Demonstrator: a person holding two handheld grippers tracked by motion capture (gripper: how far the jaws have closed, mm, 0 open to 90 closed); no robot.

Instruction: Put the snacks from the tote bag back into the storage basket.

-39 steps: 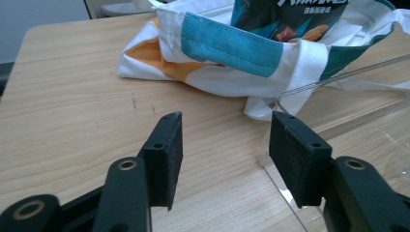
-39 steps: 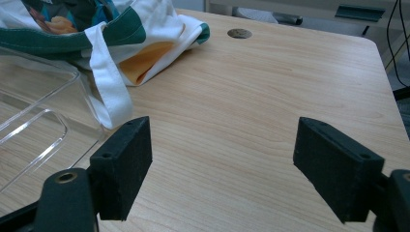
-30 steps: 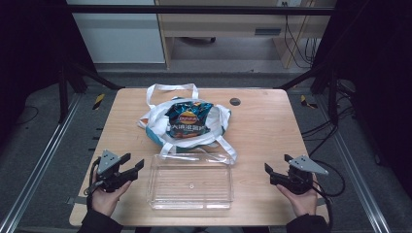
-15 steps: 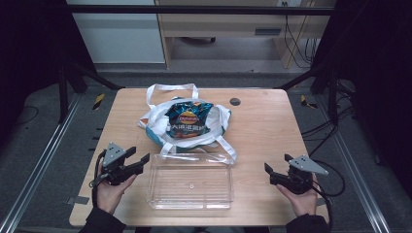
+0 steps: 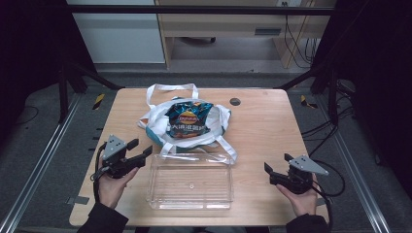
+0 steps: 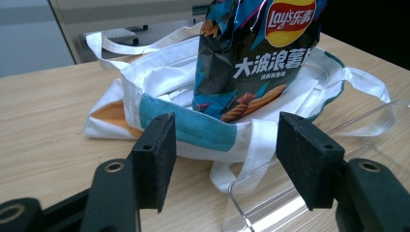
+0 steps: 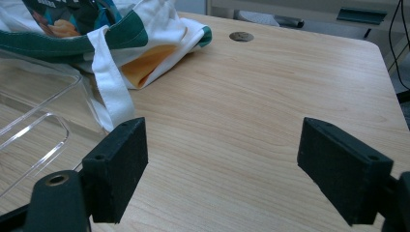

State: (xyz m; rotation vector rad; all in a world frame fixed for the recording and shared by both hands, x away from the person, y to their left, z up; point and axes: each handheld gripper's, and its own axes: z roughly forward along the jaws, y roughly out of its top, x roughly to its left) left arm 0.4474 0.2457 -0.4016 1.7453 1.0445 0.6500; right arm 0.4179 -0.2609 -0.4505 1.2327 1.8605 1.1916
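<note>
high view: left gripper (image 5: 141,151) wide open, empty, at near-left corner of clear tray (image 5: 190,181); right gripper (image 5: 273,171) wide open, empty, near right table (image 5: 262,121) edge. chip bag (image 5: 188,118) in white tote (image 5: 160,127), just beyond tray.
left gripper view: jaws frame tote and chip bag (image 6: 256,53).
right gripper view: jaws over bare table (image 7: 251,96).

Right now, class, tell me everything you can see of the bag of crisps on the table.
The Lay's crisp bag is a glossy, dark blue-black foil packet with a red and yellow logo, white Chinese lettering and pictures of ridged crisps. It looks sealed and puffed. It rests on the white tote bag with teal trim, amid its handles, near the middle of the wooden table, just beyond the clear plastic tray. The left gripper points toward it with jaws apart, not touching it.
</note>
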